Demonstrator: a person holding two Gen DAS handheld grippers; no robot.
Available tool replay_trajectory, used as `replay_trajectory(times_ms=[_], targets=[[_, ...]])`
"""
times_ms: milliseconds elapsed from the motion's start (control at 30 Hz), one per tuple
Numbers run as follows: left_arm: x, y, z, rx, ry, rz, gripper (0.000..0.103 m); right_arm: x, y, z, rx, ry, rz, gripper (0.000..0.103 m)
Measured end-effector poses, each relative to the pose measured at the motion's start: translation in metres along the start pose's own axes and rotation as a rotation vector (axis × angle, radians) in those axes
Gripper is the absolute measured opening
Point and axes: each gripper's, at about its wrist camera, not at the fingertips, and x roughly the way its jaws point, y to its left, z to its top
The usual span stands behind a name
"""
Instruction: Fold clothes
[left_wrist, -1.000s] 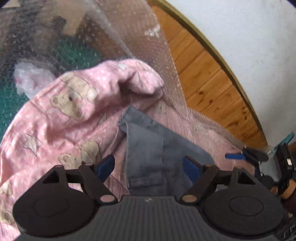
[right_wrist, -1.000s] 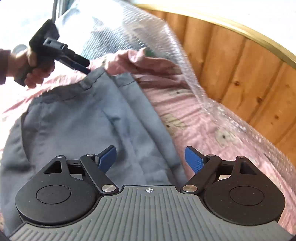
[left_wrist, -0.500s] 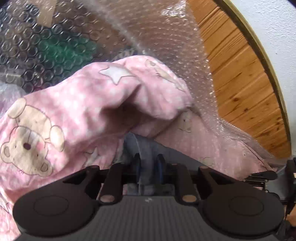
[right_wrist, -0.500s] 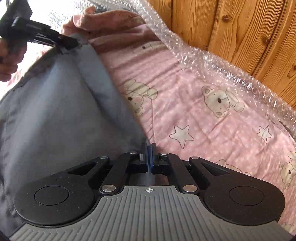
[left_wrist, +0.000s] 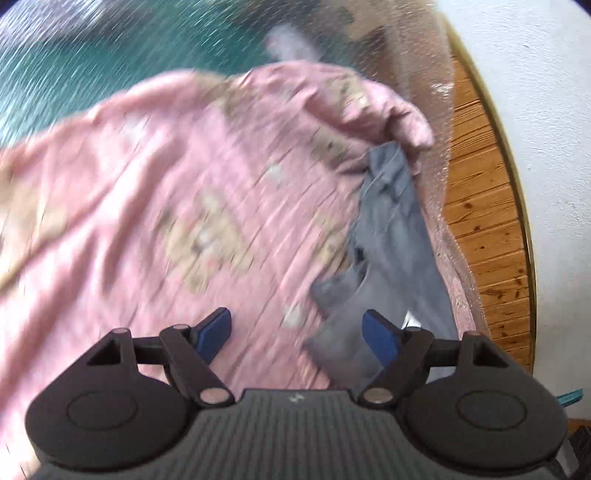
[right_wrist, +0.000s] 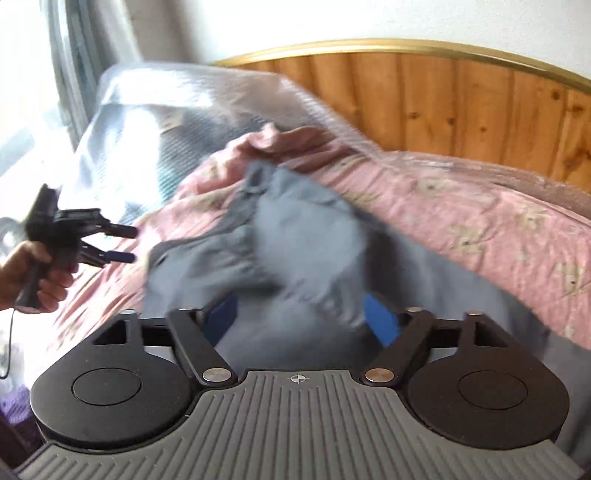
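Nearest in my left wrist view, the left gripper (left_wrist: 297, 330) has its fingers spread wide with nothing between them; only the pink bear-print sheet (left_wrist: 177, 206) lies under the gap, and a loose fold of the grey garment (left_wrist: 395, 236) sits beside the blue pad at 3 o'clock without being pinched. In the right wrist view, the right gripper (right_wrist: 299, 319) is likewise fully parted, and the grey cloth bunches just ahead of the fingers and between them, but they are not closed on it.

The garment itself lies on the bed, rumpled on the pink sheet; both views are blurred, so I cannot make out which seam or hem is which. From the right wrist it spreads from 6 toward 12 o'clock, with a raised crumple in the middle. The left gripper also shows at 9 o'clock there, held in the hand (right_wrist: 35, 273), fingers apart and clear of the cloth.

Farther off at 12 to 2 o'clock are the bubble wrap (right_wrist: 229, 96) and the wooden headboard (right_wrist: 461, 110).

I judge this to be a regrasp moment early in a fold: the cloth is free and not yet flat. My next move calls for finding two clean corners or an edge, closing on one layer only, and avoiding the sheet below.
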Motion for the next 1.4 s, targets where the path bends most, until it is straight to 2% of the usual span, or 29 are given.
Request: replay_trajectory(times_ms=[133, 200, 233, 267, 300, 333, 367, 433, 500, 600, 733, 767, 800, 833, 933, 967, 1000, 1033, 1067, 1100, 1133, 1200, 1233, 1267, 1400], targets=[[-0.001, 0.009, -0.031, -0.119, -0.013, -0.098, 0.078, 0.037, 0.106, 0.001, -0.495, 0.038, 0.027, 0.101], [-0.006, 0.003, -0.037, -0.114, -0.03, -0.133, 0.078, 0.077, 0.131, -0.004, -0.756, 0.095, -0.042, 0.101], [-0.009, -0.002, -0.038, -0.097, -0.042, -0.148, 0.078, 0.097, 0.139, -0.009, -0.875, 0.135, -0.08, 0.098], [-0.015, -0.006, -0.039, -0.084, -0.056, -0.165, 0.078, 0.104, 0.133, 0.002, -0.844, 0.159, -0.09, 0.08], [-0.02, -0.009, -0.04, -0.07, -0.068, -0.181, 0.079, 0.11, 0.124, 0.016, -0.786, 0.181, -0.095, 0.042], [-0.023, -0.013, -0.041, -0.054, -0.078, -0.197, 0.08, 0.115, 0.115, 0.03, -0.727, 0.201, -0.099, 0.026], [-0.025, -0.016, -0.043, -0.036, -0.085, -0.209, 0.081, 0.12, 0.106, 0.044, -0.668, 0.222, -0.103, 0.021], [-0.019, -0.024, -0.046, -0.006, -0.078, -0.203, 0.082, 0.11, 0.057, 0.079, -0.33, 0.179, -0.064, 0.022], [-0.001, -0.03, -0.049, 0.014, -0.042, -0.192, 0.082, 0.103, 0.015, 0.092, -0.094, 0.156, -0.039, 0.023], [0.034, -0.037, -0.051, 0.001, -0.014, -0.19, 0.082, 0.107, -0.02, 0.085, 0.122, 0.177, 0.017, 0.023], [0.066, -0.042, -0.047, -0.061, -0.046, -0.174, 0.082, 0.111, -0.023, 0.074, 0.198, 0.183, 0.032, 0.023], [0.07, -0.04, -0.047, -0.072, -0.055, -0.176, 0.065, 0.112, -0.023, 0.073, 0.215, 0.18, 0.038, 0.024], [0.072, -0.04, -0.048, -0.078, -0.063, -0.18, 0.016, 0.112, -0.022, 0.073, 0.229, 0.178, 0.046, 0.024], [0.069, -0.041, -0.049, -0.071, -0.068, -0.187, 0.006, 0.112, -0.021, 0.072, 0.24, 0.175, 0.056, 0.024], [0.03, -0.042, -0.054, -0.088, -0.153, -0.26, 0.005, 0.099, -0.006, 0.072, 0.218, 0.153, 0.137, 0.025], [0.011, -0.041, -0.055, -0.102, -0.183, -0.276, 0.006, 0.092, 0.004, 0.07, 0.195, 0.144, 0.176, 0.028], [-0.008, -0.038, -0.055, -0.105, -0.194, -0.247, 0.006, 0.086, 0.014, 0.066, 0.178, 0.135, 0.207, 0.036], [-0.019, -0.036, -0.057, -0.09, -0.185, -0.176, 0.007, 0.083, 0.025, 0.058, 0.162, 0.124, 0.228, 0.044], [-0.025, -0.032, -0.061, -0.065, -0.166, -0.096, 0.012, 0.081, 0.037, 0.049, 0.147, 0.112, 0.248, 0.073], [-0.03, -0.027, -0.065, -0.046, -0.151, -0.022, 0.02, 0.081, 0.048, 0.036, 0.123, 0.112, 0.247, 0.095], [-0.034, -0.02, -0.069, -0.04, -0.145, 0.042, 0.023, 0.082, 0.059, 0.022, 0.098, 0.113, 0.242, 0.095], [-0.043, -0.006, -0.075, -0.04, -0.141, 0.143, 0.024, 0.08, 0.068, -0.005, 0.083, 0.148, 0.178, 0.085], [-0.052, -0.001, -0.075, -0.069, -0.164, 0.13, 0.025, 0.071, 0.065, -0.018, 0.117, 0.148, 0.154, 0.085], [-0.058, 0.002, -0.075, -0.087, -0.178, 0.109, 0.031, 0.057, 0.056, -0.031, 0.177, 0.132, 0.137, 0.085], [-0.054, -0.015, -0.069, -0.076, -0.167, -0.042, 0.06, -0.012, -0.002, -0.098, 0.502, 0.079, 0.042, 0.087]])
